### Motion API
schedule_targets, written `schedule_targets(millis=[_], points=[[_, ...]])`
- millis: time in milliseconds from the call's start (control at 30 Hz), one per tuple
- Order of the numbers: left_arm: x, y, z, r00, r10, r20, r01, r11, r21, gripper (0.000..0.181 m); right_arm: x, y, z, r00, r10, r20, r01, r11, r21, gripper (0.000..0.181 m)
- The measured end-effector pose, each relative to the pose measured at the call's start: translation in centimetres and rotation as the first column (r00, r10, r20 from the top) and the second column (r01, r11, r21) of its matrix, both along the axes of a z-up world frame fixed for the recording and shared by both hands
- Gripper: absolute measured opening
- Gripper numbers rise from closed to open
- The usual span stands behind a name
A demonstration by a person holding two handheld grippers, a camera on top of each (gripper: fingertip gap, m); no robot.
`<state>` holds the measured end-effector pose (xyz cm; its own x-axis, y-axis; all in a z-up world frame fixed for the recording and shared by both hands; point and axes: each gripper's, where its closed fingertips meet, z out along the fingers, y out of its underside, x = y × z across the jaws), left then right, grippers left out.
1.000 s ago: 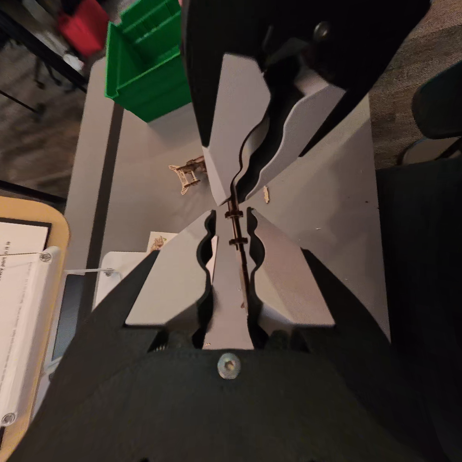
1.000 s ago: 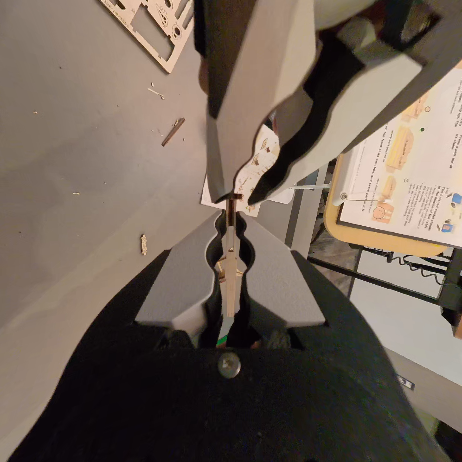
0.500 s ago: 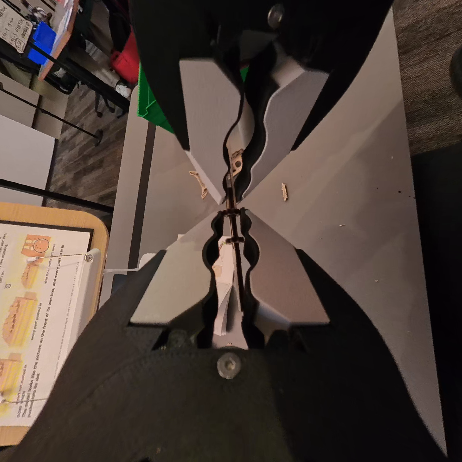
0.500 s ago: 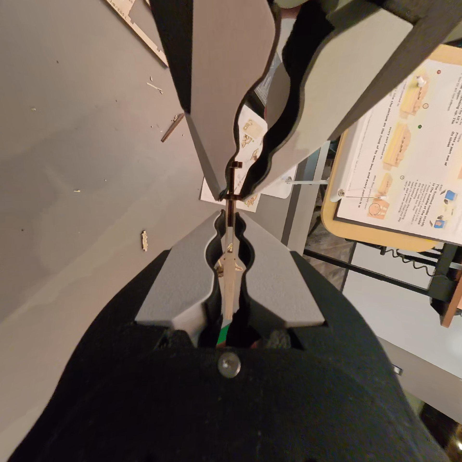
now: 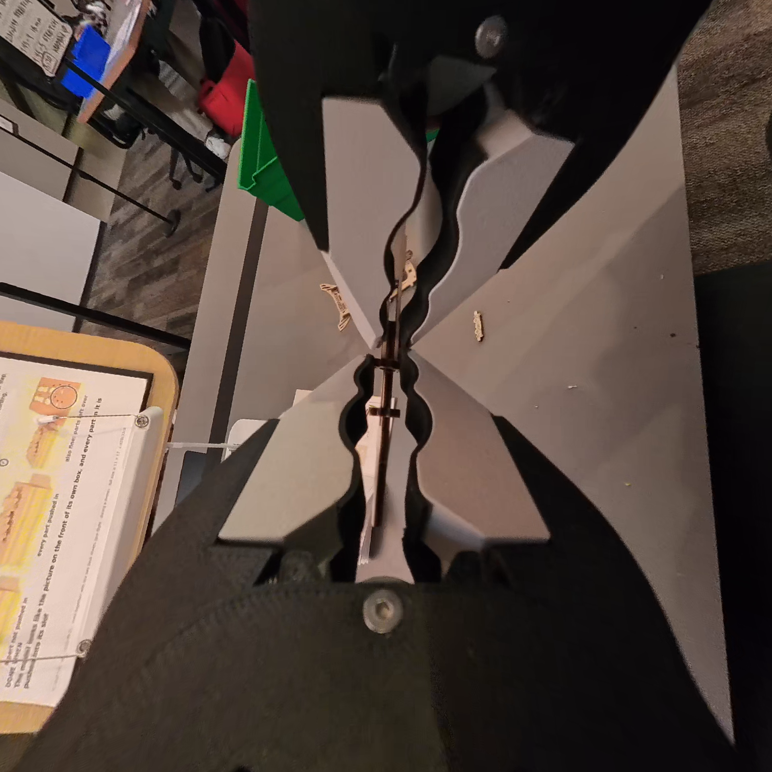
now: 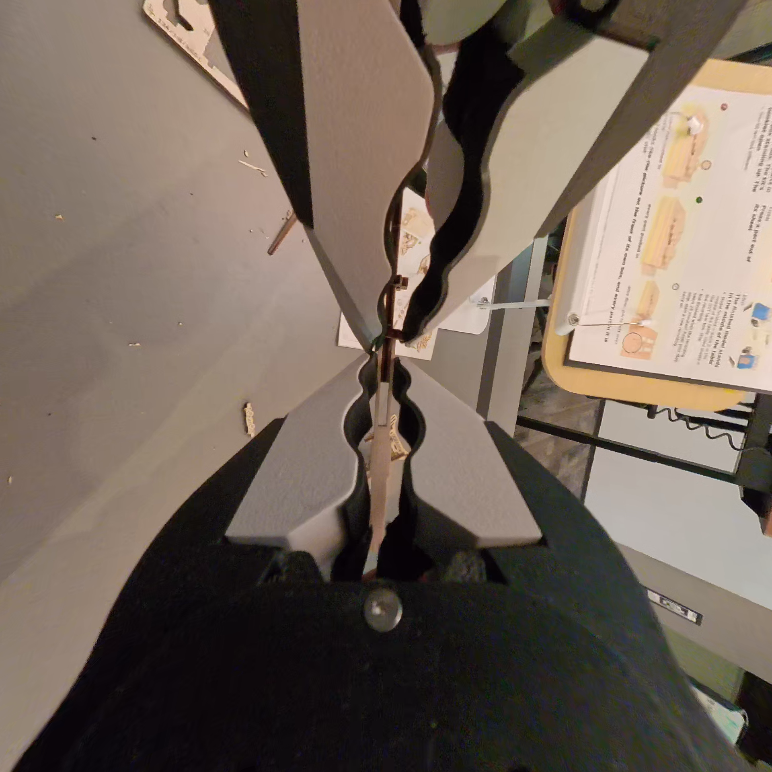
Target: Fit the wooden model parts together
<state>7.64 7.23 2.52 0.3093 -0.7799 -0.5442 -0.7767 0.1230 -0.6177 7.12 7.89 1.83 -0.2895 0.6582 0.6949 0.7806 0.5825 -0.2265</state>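
Observation:
My left gripper (image 5: 387,360) is shut on a thin dark wooden part (image 5: 383,434) seen edge-on, with small cross tabs between the pads. My right gripper (image 6: 384,364) is shut on a flat pale wooden part (image 6: 381,451) with a small piece fitted on it. The two grippers meet tip to tip above the grey table (image 5: 564,376), and the two parts touch end to end at the tips. In the left wrist view the right gripper (image 5: 392,334) comes down from the top. In the right wrist view the left gripper (image 6: 388,334) does the same. The joint itself is mostly hidden by the pads.
A green bin (image 5: 267,158) stands at the table's far end. A small wooden assembly (image 5: 338,307) and a loose wooden piece (image 5: 478,326) lie on the table. A cut-out wooden sheet (image 6: 188,46), a stick (image 6: 282,234) and a booklet (image 6: 417,234) lie nearby. An instruction sheet (image 6: 676,234) sits on a tan board beside the table. Only a small space, under 4 cm, lies between the two pairs of fingers.
The right gripper has swung from a slant to straight opposite the left one. The left gripper's jaws have narrowed onto its part. The two parts now touch end to end.

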Motion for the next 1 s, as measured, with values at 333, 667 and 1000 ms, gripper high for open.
schedule_targets(millis=[333, 667, 1000], points=[[-0.2, -0.4, 0.7, 0.998, -0.033, 0.051, 0.032, 0.999, 0.034, 0.013, -0.1, -0.5, 0.2, 0.998, 0.005, -0.07, -0.01, 0.997, -0.07, 0.004], [-0.6, -1.0, 0.7, 0.998, -0.068, 0.015, 0.068, 0.998, 0.006, 0.005, 0.2, -0.5, 0.2, 0.998, 0.022, -0.064, -0.026, 0.998, -0.062, 0.004], [-0.4, -0.7, 0.5, 0.998, -0.051, 0.032, 0.05, 0.998, 0.041, 0.005, 0.3, -0.4, 0.0, 0.999, 0.007, -0.045, -0.008, 0.999, -0.036, 0.003]])
